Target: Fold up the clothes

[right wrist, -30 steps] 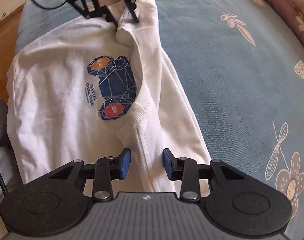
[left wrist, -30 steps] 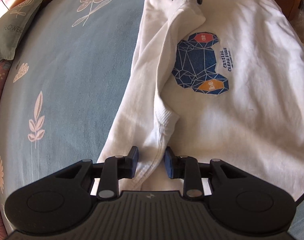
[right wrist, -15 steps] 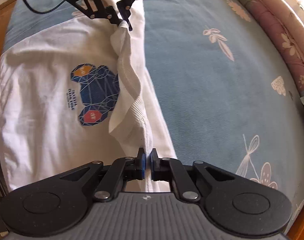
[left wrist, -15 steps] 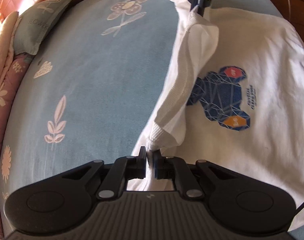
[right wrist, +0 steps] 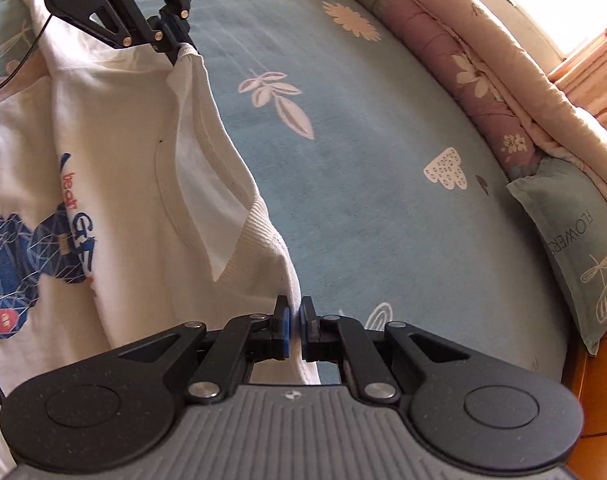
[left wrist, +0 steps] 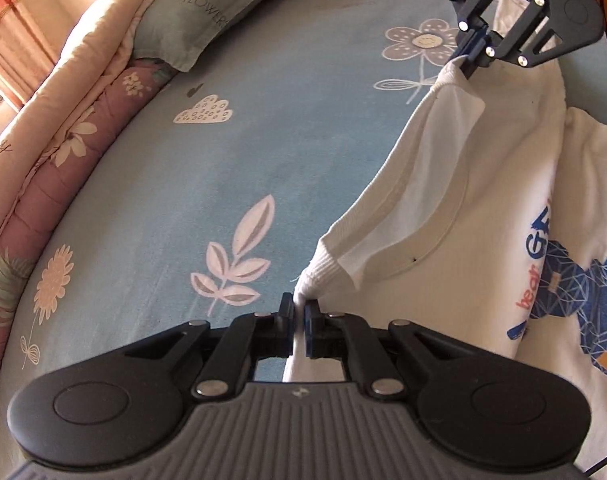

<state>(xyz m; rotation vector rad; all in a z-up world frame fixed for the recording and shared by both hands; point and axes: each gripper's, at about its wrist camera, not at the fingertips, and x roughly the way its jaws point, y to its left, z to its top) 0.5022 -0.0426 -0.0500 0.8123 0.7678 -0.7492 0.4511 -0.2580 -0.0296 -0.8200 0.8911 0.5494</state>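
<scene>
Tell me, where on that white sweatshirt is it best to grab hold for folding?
Along the ribbed edge, as both grippers do now. The left gripper and right gripper each pinch one end of that edge of the sweatshirt, coming in from the open blue bedsheet side. The thicker ribbing probably gives a firmer hold, and two spaced grips keep the edge taut.

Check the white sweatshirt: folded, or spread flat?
Partly folded: both grippers, left gripper and right gripper, hold one side of the white sweatshirt lifted over its printed front.

Sweatshirt (left wrist: 455, 248) on bed sheet (left wrist: 231, 160), pillow (left wrist: 199, 12) at far edge.
</scene>
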